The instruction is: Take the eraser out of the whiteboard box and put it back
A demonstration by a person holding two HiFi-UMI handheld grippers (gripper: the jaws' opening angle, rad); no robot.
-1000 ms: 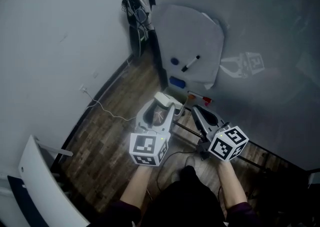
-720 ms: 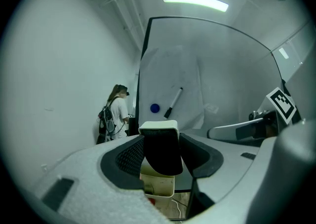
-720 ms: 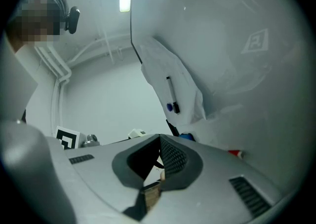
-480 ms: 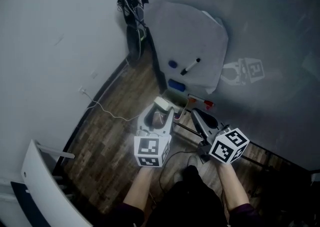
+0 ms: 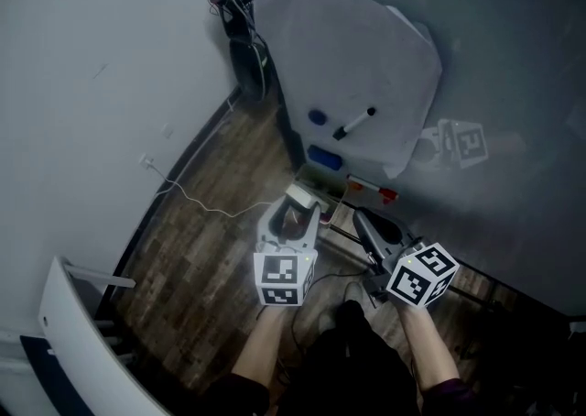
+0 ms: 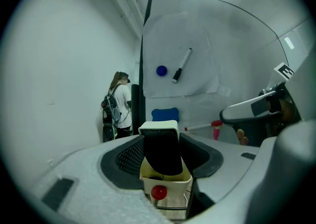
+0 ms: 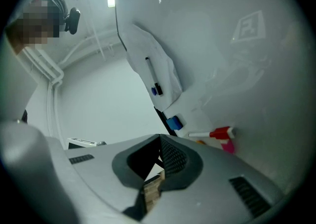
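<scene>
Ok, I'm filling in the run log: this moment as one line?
left gripper: open, aimed at eraser standing in whiteboard box | right gripper: shut, empty | eraser: not yet gripped

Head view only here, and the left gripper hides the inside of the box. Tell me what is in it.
Observer: A black eraser with a white back stands in the cream box, at the tips of the left gripper, whose jaws are wide open.
Operator: Describe the box front.
Observer: A red knob sits low on it.
Operator: Report the right gripper.
Observer: The right gripper has its jaws together at the tips, with nothing between them.
</scene>
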